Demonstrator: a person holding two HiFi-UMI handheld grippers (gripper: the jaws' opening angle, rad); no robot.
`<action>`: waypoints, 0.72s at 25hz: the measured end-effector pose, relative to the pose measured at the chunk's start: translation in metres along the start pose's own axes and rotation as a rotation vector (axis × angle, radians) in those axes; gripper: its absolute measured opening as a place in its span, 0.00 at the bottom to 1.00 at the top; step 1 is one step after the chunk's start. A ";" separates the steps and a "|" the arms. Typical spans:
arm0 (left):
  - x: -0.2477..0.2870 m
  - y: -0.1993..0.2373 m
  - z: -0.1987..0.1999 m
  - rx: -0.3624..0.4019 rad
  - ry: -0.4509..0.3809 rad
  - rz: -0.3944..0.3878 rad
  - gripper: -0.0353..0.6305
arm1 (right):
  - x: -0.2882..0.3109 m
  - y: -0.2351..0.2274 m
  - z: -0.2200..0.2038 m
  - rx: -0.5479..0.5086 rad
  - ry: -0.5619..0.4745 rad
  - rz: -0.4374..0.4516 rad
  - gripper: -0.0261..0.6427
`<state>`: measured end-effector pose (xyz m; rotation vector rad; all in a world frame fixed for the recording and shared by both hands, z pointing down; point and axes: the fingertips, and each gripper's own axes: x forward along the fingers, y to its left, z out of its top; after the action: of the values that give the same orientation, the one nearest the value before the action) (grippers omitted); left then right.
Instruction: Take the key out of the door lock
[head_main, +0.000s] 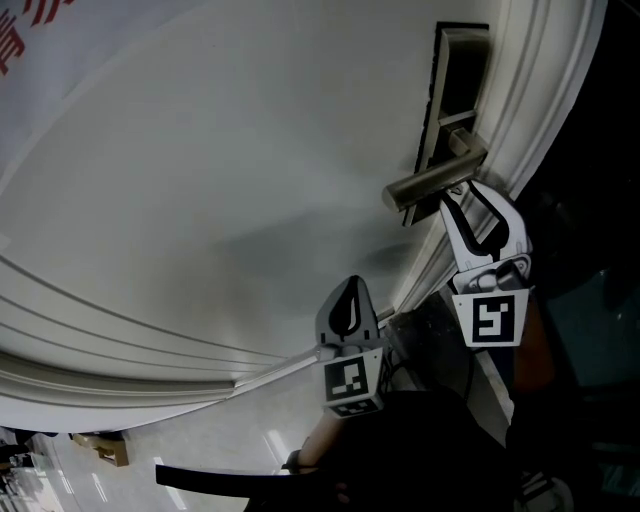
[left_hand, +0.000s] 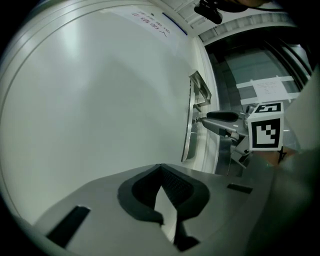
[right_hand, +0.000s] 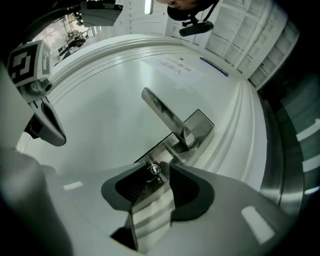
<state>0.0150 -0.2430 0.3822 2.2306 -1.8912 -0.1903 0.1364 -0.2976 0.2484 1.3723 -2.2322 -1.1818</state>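
We face a white door (head_main: 200, 180) with a tall metal lock plate (head_main: 455, 90) near its edge. A metal lever handle (head_main: 430, 180) juts out from the plate.

The right tongs (head_main: 468, 195) reach up to the plate just under the handle. In the right gripper view the right tongs (right_hand: 161, 167) stand spread, their dark ribbed pads (right_hand: 187, 187) well apart. Between the tips sits the round lock cylinder with the key (right_hand: 155, 170) in it. The key shows only as a small bright metal piece at the cylinder's face, too small to make out in detail. It lies in the gap between the pads, nearer the left-hand one, and as far as we can see neither pad presses on it. The handle (right_hand: 165, 117) rises just above it, slanting up to the left.

The left tongs (head_main: 352, 285) hover lower down in front of the bare door panel, apart from the plate and from the right tongs. In the left gripper view the left tongs (left_hand: 160, 167) have their tips pressed together with nothing between them, and only a thin wedge of white door shows behind the tips. Off to their right that view shows the plate (left_hand: 189, 135) edge-on and the right tongs' marker cube (left_hand: 265, 132) beside it.
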 end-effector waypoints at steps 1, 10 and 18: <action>0.000 0.000 0.000 0.002 -0.001 0.002 0.05 | 0.002 0.000 -0.002 -0.028 0.011 0.007 0.21; 0.001 0.003 0.002 0.012 -0.001 0.010 0.05 | 0.013 0.003 -0.007 -0.260 0.055 0.024 0.18; 0.002 0.005 0.003 0.028 -0.001 0.010 0.05 | 0.016 0.003 -0.009 -0.335 0.072 0.011 0.10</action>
<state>0.0098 -0.2454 0.3807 2.2389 -1.9174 -0.1647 0.1321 -0.3150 0.2533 1.2433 -1.8841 -1.4021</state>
